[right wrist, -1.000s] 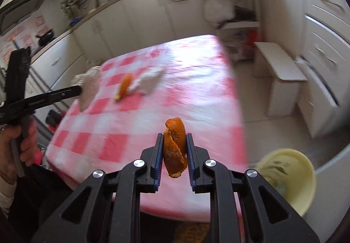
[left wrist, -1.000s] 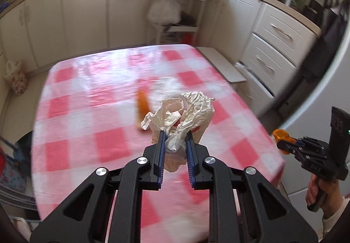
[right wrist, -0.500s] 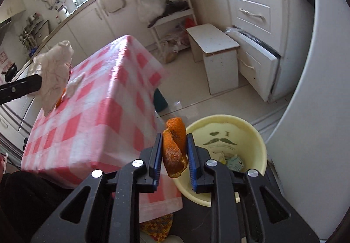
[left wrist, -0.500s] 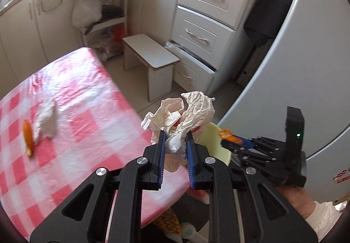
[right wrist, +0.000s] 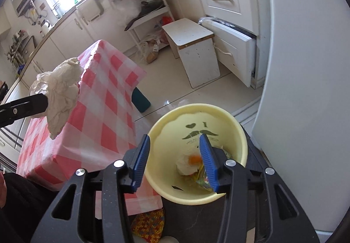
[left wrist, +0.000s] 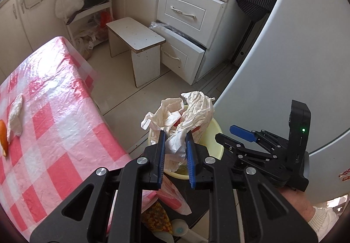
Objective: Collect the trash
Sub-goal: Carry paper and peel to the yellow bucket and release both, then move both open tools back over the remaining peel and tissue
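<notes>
Over the yellow bin (right wrist: 196, 116), my right claw (right wrist: 175, 155) stands spread with nothing between its two blue pads; its jaws have just been opening. Down inside the bin I see one blurred orange scrap (right wrist: 194, 158) beside a white wad (right wrist: 186, 165), with some colourful litter at the bottom that I cannot make out. The bin's inner wall carries one printed moustache with a heart above it.

My left claw (left wrist: 175, 153) pinches one crumpled white paper (left wrist: 186, 116), both pads pressed into its lower folds, the bulk of it puffing up above the fingertips with a trace of red among the creases. From the left wrist view the paper hangs in front of the bin's rim (left wrist: 215, 131); from the right wrist view it hangs to the left, over the table's edge.

On the red-and-white checked tablecloth (left wrist: 54, 133) two pieces of trash lie side by side near the left border of the left wrist view: one white wad of tissue (left wrist: 15, 116) and one strip of orange peel (left wrist: 3, 136).

Further out, one small white stool (left wrist: 135, 46) stands on the pale floor beside a stack of white drawers (left wrist: 188, 13), the lowest pulled partly open. One white shelf rack (left wrist: 87, 2) stands behind the stool. One large white appliance door (left wrist: 284, 57) rises just right of the bin.
</notes>
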